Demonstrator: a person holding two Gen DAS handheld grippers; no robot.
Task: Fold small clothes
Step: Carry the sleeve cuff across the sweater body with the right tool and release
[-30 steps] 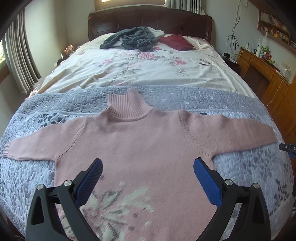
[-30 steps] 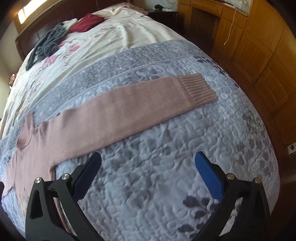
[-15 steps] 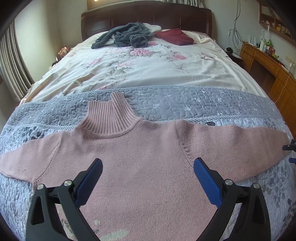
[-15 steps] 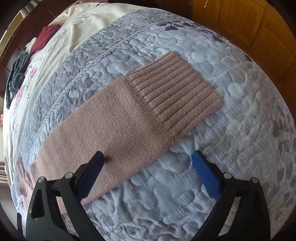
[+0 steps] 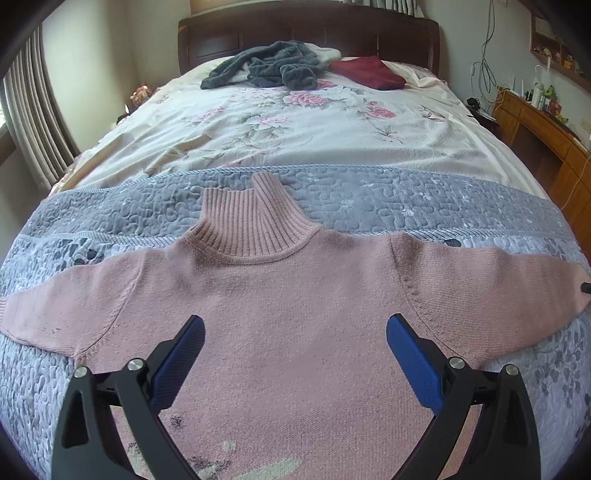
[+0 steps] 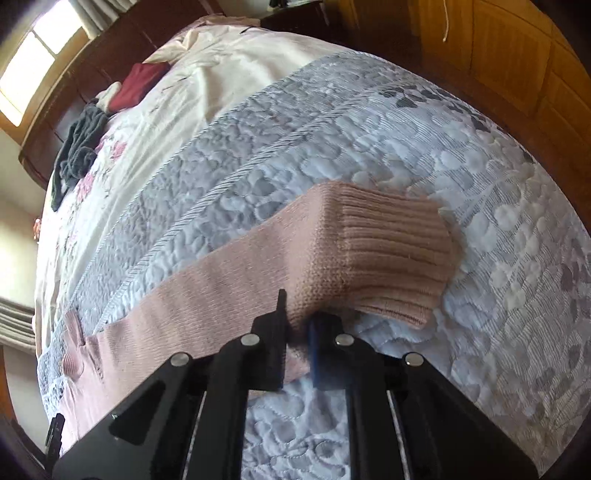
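Pink turtleneck sweater (image 5: pixel 288 314) lies flat and face up on the grey quilted bedspread (image 5: pixel 369 199), which we take as our reference; the ribbed collar (image 5: pixel 251 225) points toward the headboard (image 5: pixel 306 33) and both sleeves spread out sideways across the quilt. We note a pale knitted motif at the sweater's lower front, near the bottom edge of the left wrist view.

The left gripper (image 5: pixel 295 332) hovers above the chest of the sweater with its blue-padded fingers (image 5: pixel 177 362) set wide apart and nothing between them; we cannot tell whether they touch the knit.

The right gripper (image 6: pixel 297 325) is closed narrowly on the edge of the right sleeve (image 6: pixel 229 280), just behind the ribbed cuff (image 6: pixel 395 251). The cuff end is raised off the bedspread and casts a shadow on the quilting beneath.

Beyond the bedspread, toward the headboard, we record a cream floral sheet (image 5: pixel 295 125). On it, close to the headboard, lie a crumpled dark grey garment (image 5: pixel 266 66) and a folded dark red garment (image 5: pixel 365 72), just beside each other. Wooden cabinets (image 6: pixel 517 48) stand off the bedspread's right side.
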